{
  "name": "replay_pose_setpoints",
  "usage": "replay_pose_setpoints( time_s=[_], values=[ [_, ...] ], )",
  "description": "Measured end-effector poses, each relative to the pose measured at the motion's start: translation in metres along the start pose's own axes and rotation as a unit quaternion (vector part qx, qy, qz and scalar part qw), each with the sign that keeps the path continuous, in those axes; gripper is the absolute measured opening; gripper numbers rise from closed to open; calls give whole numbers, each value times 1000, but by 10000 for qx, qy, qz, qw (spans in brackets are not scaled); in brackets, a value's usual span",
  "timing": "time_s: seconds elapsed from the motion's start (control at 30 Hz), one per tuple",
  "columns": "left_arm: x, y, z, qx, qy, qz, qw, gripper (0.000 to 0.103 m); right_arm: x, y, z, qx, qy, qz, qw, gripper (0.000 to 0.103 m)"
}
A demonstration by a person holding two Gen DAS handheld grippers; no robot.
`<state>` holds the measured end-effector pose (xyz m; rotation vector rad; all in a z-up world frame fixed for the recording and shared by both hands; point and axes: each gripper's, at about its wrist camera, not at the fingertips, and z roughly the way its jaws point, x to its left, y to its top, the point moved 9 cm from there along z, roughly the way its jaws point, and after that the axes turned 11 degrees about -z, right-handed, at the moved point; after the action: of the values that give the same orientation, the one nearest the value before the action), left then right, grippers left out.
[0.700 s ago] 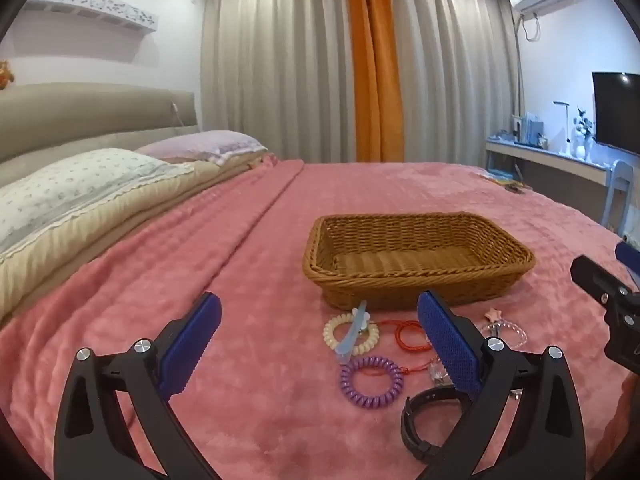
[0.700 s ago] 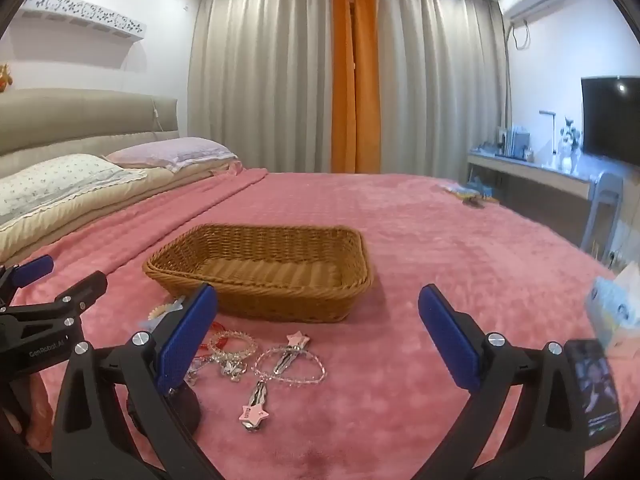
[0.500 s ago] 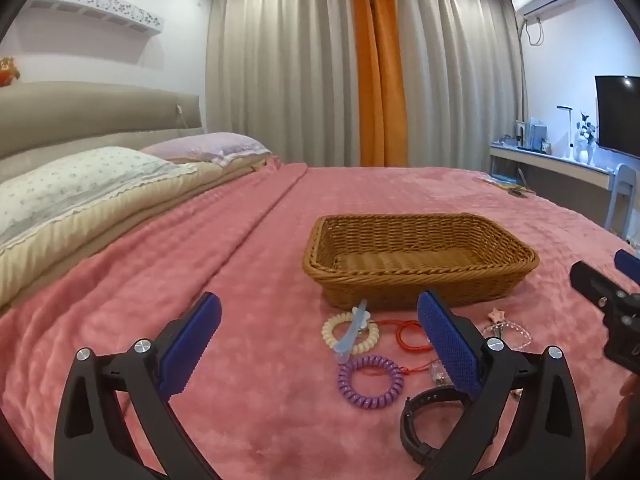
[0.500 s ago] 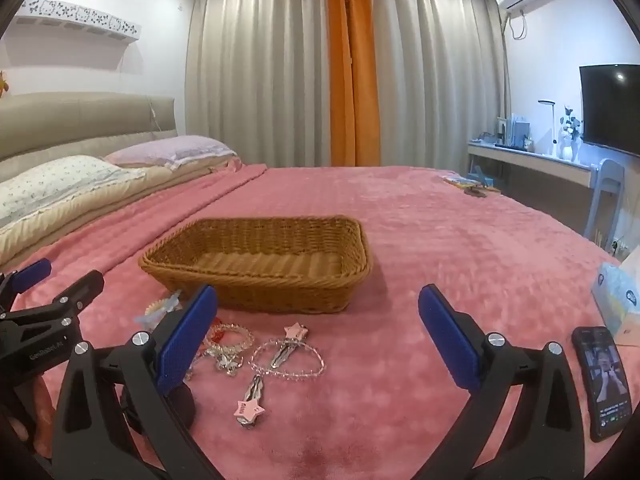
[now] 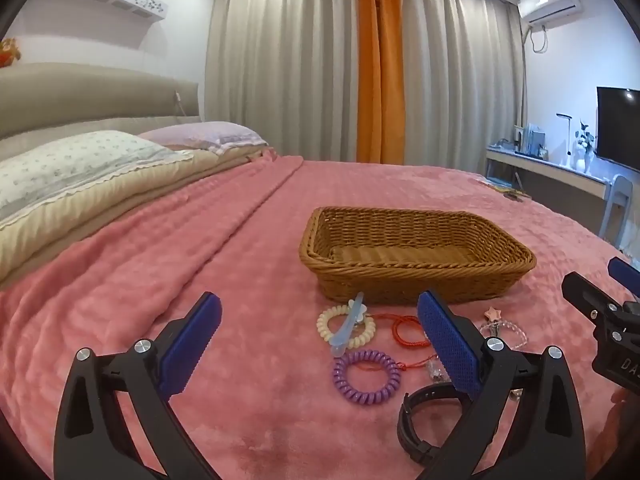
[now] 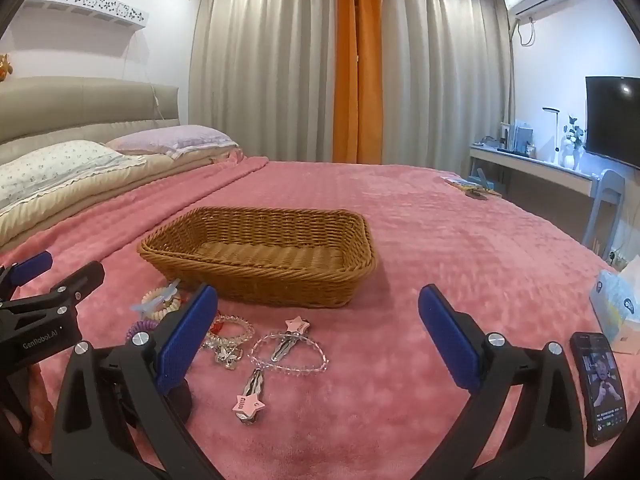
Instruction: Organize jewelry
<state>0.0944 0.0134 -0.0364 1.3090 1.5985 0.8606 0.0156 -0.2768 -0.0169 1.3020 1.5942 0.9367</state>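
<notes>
An empty wicker basket [image 5: 416, 236] [image 6: 256, 244] stands on the pink bedspread. In front of it lie a cream coil hair tie [image 5: 325, 322] with a blue hair clip [image 5: 350, 324] across it, a red cord [image 5: 404, 330], a purple coil hair tie [image 5: 366, 372] and a black band [image 5: 420, 420]. The right wrist view shows a clear bead bracelet [image 6: 288, 354], two pink star clips [image 6: 250, 394] [image 6: 290, 336] and a silver charm bracelet [image 6: 230, 338]. My left gripper [image 5: 320, 350] is open above the hair ties. My right gripper [image 6: 318, 346] is open above the bead bracelet.
A phone [image 6: 600, 384] and a tissue pack [image 6: 618, 304] lie at the right on the bed. Pillows [image 5: 80, 160] sit at the far left. A desk [image 5: 552, 172] and TV stand beyond the right edge.
Both views shifted slightly; the basket and jewelry sit a little higher in frame. Both grippers stay open and hold nothing.
</notes>
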Motion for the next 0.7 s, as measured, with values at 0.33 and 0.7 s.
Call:
replay_pose_setpoints(
  time_s=[0.33,0.7],
  values=[
    [-4,-9,-2,-52,-32,34,10000,95,2,-1,2,20,-19,-78,10000,96],
    [-5,-13,-2,-66,-32,47,10000,95,2,-1,2,31,-23,-53,10000,97]
  ],
)
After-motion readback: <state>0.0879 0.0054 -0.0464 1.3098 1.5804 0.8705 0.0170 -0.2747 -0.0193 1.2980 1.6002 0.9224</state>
